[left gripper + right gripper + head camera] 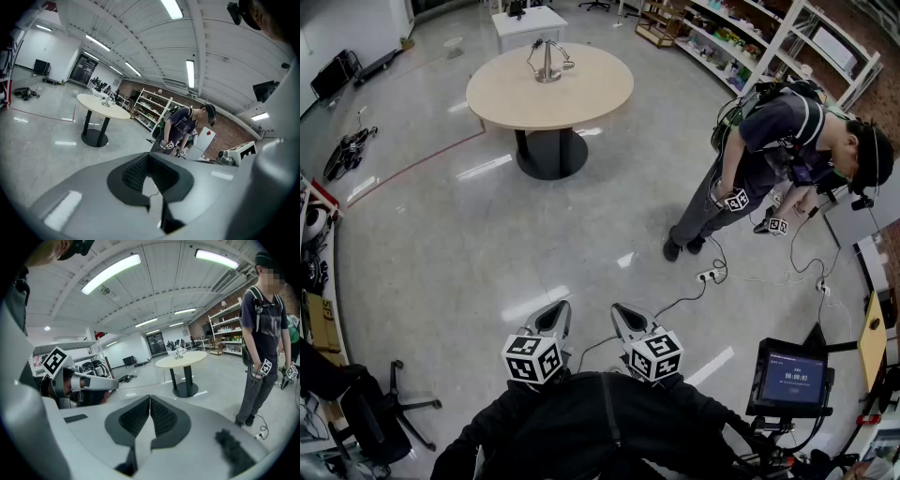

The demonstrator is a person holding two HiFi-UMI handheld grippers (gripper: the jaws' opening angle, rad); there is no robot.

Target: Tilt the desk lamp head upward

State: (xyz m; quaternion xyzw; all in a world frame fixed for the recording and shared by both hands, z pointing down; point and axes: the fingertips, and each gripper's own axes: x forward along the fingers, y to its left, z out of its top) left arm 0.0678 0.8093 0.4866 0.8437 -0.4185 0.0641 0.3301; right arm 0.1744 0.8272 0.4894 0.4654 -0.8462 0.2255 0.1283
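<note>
The desk lamp (pixel 548 61) stands on the round table (pixel 581 103), toward its far edge — a small silvery shape, its head too small for us to read. We stand well short of the table, across the glossy floor (pixel 487 244). Our left gripper (pixel 555 317) and right gripper (pixel 622 317) sit side by side, pointing toward the table, each with its jaws clenched together on nothing. Right of the table another person (pixel 769 150) stands holding marker cubes — shelves (pixel 741 37) line the wall beyond the table's right side.
</note>
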